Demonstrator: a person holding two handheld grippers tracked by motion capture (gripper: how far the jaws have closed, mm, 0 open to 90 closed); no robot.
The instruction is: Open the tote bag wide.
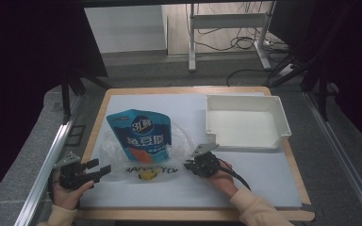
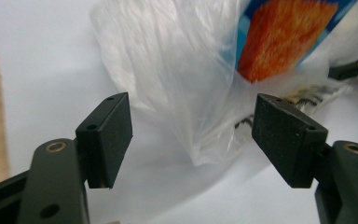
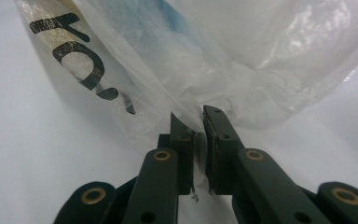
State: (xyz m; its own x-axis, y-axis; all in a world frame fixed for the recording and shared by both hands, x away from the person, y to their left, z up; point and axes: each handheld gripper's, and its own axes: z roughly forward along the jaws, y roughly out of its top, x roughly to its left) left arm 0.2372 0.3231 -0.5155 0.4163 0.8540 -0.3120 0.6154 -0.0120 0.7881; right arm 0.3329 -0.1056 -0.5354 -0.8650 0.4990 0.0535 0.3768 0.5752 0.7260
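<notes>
Plastic bag [image 1: 122, 150] handling, with the blue pouch [image 1: 141, 134] lying on or partly inside it near the front-left of the table: the right gripper [image 3: 196, 122] has its jaws closed on a fold of the bag's film at the bag's right edge. The left gripper [image 2: 191, 135] has its jaws spread wide, a crumpled corner of the bag lying between them but not touching either pad.

Judged procedure for the step in hand:
1. Maintain the right-hand pinch. The film is thin and slippery; a pull that is too sharp is likely to slide it out of the jaws.
2. Advance the left gripper until the bag's corner sits well between the pads, then close on film alone, not on the pouch.
3. Take one layer if the aim is to open the bag's mouth; whether the right jaws hold one layer or several cannot be told.

Black lettering and a yellow mark [image 1: 147, 175] are printed on the bag near its front edge.

Surface: a pale sheet [image 1: 264, 174] covers a wooden table [image 1: 188, 89]. An empty white tray [image 1: 247, 123] stands at the rear right, well apart from the bag.

Room: grey floor beyond the table, a white desk frame [image 1: 228, 28] with loose cables [image 1: 245, 44], dark panels on both sides.
</notes>
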